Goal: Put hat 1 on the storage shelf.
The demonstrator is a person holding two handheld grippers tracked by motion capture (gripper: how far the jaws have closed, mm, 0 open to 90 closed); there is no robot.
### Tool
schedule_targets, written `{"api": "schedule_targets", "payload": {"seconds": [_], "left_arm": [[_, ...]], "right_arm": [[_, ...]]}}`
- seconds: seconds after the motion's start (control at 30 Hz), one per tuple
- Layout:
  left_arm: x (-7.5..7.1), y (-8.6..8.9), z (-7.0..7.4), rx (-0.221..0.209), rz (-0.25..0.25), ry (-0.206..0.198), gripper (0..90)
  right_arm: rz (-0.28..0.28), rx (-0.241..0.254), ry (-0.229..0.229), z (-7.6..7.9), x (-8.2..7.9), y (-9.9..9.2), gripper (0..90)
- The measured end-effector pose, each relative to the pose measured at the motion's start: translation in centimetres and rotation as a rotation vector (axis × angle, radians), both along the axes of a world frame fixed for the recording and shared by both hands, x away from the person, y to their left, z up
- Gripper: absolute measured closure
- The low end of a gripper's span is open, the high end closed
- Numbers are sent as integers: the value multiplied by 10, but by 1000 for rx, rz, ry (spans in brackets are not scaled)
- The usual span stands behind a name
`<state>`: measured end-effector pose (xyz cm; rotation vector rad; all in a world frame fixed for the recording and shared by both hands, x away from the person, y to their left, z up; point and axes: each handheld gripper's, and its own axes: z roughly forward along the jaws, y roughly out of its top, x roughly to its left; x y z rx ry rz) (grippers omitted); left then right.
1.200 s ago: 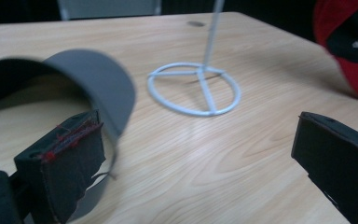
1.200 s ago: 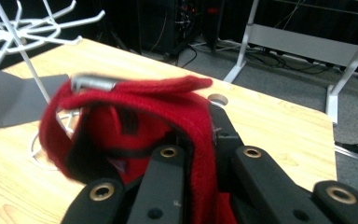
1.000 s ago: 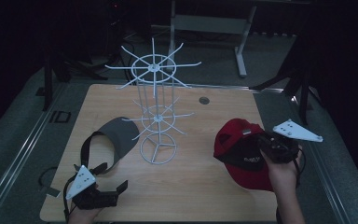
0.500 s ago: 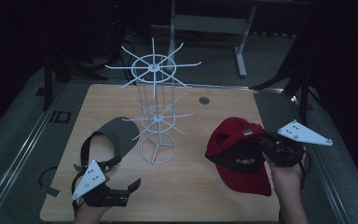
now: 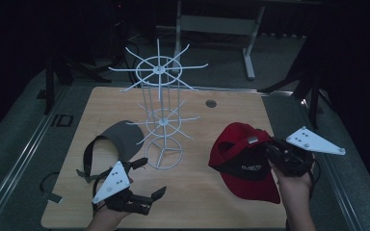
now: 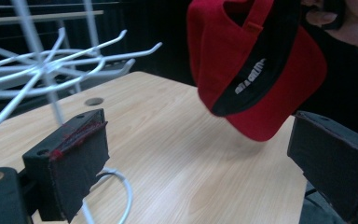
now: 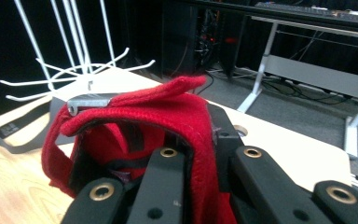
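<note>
— While the red cap hangs off the table, where exactly is it?
— At the right side, near the front. The right gripper has its jaws clamped tight on the cap's rear edge by the strap, and in the right gripper view the red cloth is folded between the black jaws, with a small metal buckle showing at the top of the strap.
— And the brim?
— It points down and toward the near edge; black lining with white lettering shows inside the crown, too small to read.
— What about the other hand?
— The left gripper sits at the near left, jaws spread wide with nothing between them. In the left gripper view only bare wood lies between the two pads, and the cap hangs farther off, above the tabletop.
— Anything else there?
— A white wire rack stands upright in the middle, its round base just beside the left gripper. A grey visor lies flat on the table left of that base, touching or nearly touching it; I cannot tell which.
</note>
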<state>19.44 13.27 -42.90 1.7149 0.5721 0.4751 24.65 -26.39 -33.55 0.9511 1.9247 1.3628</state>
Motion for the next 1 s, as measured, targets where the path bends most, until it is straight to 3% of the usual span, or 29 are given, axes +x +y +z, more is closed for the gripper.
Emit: {"api": "schedule_targets", "payload": {"seconds": [0.3, 0.5, 0.73, 0.87, 1.0], "left_arm": [[8, -30, 20, 23, -73, -34, 55], [16, -51, 22, 36, -77, -60, 56], [27, -69, 20, 55, -92, -27, 56], [31, -79, 19, 86, -56, -28, 57], [36, -84, 23, 95, -52, -41, 75]], "right_arm": [[46, 9, -41, 12, -14, 9, 858], [93, 14, -60, 18, -23, 19, 858], [139, 21, -74, 23, -28, 28, 858], [163, 23, -81, 26, -31, 33, 858], [180, 24, -92, 29, -34, 37, 858]]}}
